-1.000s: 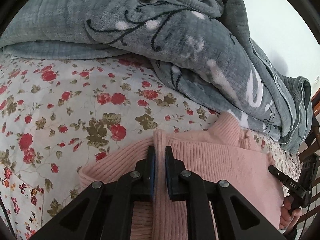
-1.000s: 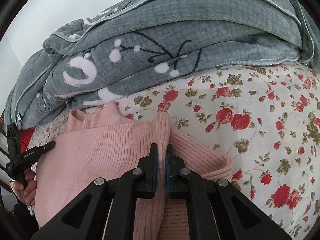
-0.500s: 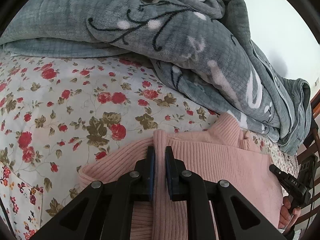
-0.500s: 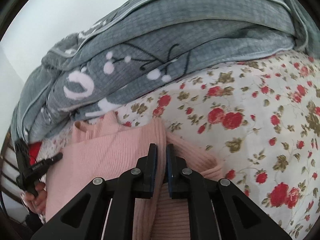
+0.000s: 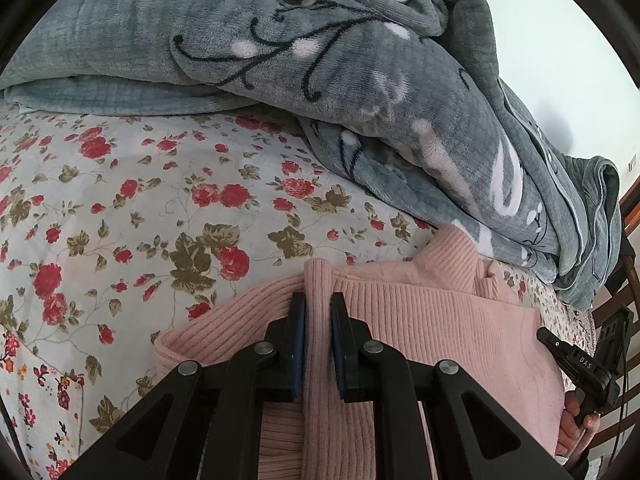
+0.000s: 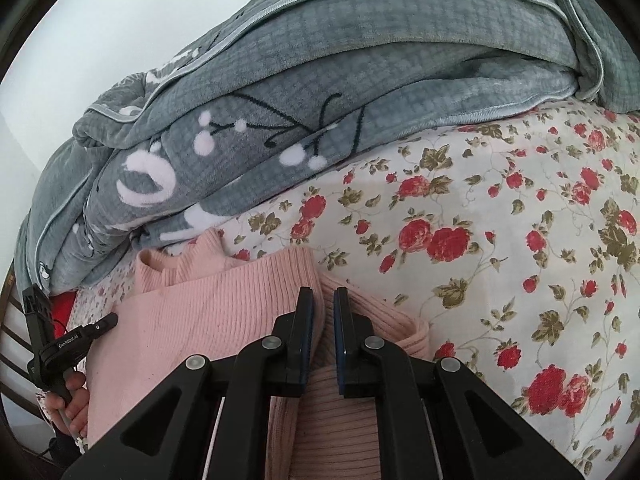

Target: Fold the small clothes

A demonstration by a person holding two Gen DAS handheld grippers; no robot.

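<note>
Pinching raised folds of pink sweater (image 5: 440, 320): left gripper (image 5: 319, 320), right gripper (image 6: 323, 316); floral sheet (image 5: 140, 200) beyond.

The sweater (image 5: 420, 320) is pale pink with fine ribbing, filling the 6 o'clock part of both views. The sheet (image 5: 140, 200) under it is white, strewn with red roses and olive-green leaves, toward 9 o'clock in the left view and 3 o'clock in the right. The blanket (image 6: 360, 80) at 12 o'clock is grey-green, waffle-textured, with white blobs, thin dark curling lines and pale piping.
</note>
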